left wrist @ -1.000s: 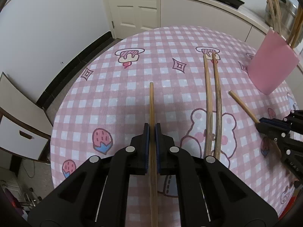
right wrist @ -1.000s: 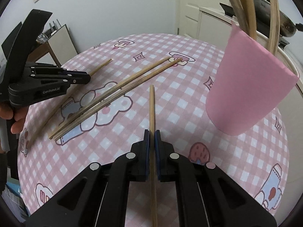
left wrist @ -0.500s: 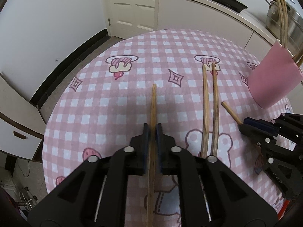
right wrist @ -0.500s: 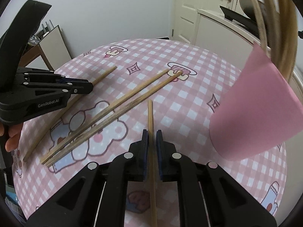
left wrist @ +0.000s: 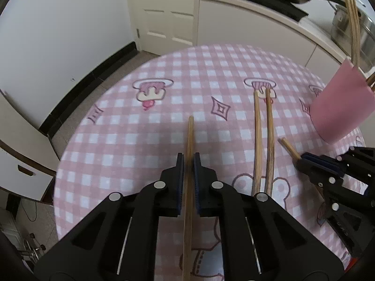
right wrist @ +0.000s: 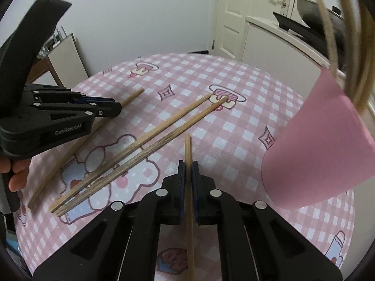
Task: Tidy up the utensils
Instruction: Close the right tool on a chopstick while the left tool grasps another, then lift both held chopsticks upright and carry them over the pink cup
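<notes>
In the left wrist view my left gripper is closing tight on a wooden chopstick that runs straight out between its pads. My right gripper is closing the same way on a second chopstick. Each gripper shows in the other's view: the right gripper at the right, the left gripper at the left with its chopstick poking forward. Two more chopsticks lie side by side on the cloth between the grippers. A pink cup holding several long sticks stands to the right.
The round table has a pink checked cloth with cartoon prints. Its edge drops to the floor on the left. A white counter with a dark pan stands behind, beside a white door. A hand grips the left tool.
Both cameras have drawn back a little from the cloth. In the right wrist view the pink cup has slid toward the right edge. Each gripper still holds its chopstick.
</notes>
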`<state>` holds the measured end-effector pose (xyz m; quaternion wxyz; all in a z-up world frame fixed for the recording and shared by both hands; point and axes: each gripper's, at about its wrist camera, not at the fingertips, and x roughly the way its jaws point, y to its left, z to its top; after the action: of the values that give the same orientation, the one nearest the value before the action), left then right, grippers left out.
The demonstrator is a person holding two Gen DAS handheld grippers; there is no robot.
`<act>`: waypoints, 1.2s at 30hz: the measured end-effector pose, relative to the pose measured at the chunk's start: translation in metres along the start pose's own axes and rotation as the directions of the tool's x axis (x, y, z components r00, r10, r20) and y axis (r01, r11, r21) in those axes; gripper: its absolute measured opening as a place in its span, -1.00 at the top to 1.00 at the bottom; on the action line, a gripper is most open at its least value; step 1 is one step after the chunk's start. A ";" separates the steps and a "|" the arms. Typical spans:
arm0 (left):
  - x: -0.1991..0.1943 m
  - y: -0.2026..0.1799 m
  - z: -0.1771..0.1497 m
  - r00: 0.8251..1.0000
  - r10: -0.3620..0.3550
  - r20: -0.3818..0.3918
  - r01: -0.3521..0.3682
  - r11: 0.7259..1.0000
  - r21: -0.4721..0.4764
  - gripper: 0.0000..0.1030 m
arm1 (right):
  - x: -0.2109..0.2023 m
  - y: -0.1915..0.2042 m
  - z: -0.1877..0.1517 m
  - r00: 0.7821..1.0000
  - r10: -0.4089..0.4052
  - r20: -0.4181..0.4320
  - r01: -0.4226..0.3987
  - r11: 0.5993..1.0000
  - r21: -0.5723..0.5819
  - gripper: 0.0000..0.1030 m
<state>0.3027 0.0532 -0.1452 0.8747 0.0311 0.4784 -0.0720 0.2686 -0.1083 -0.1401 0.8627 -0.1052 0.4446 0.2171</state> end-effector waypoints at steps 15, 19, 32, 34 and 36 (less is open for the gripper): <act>-0.051 -0.003 0.002 0.996 -0.054 0.070 0.055 0.998 -0.012 0.88 | -0.076 0.015 0.005 0.984 0.043 0.171 -0.038 0.999 -0.033 0.92; -0.040 0.004 -0.003 0.998 -0.056 0.039 0.058 0.998 -0.030 0.88 | -0.071 0.012 0.003 0.986 0.044 0.160 -0.040 0.999 -0.027 0.92; -0.005 0.007 -0.001 0.999 -0.040 -0.020 0.039 0.998 -0.050 0.28 | -0.046 0.009 -0.001 0.991 0.057 0.118 -0.055 0.998 -0.022 0.92; -0.001 0.008 0.000 0.999 -0.037 -0.027 0.036 0.998 -0.050 0.29 | -0.043 0.008 -0.001 0.992 0.057 0.115 -0.055 0.998 -0.020 0.92; 0.003 0.007 0.002 0.998 -0.041 -0.039 0.040 0.998 -0.047 0.32 | -0.041 0.007 -0.002 0.992 0.058 0.114 -0.056 0.998 -0.017 0.92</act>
<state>0.3067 0.0594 -0.1470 0.8639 0.0025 0.4976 -0.0779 0.2432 -0.1145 -0.1074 0.8793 -0.0860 0.3958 0.2504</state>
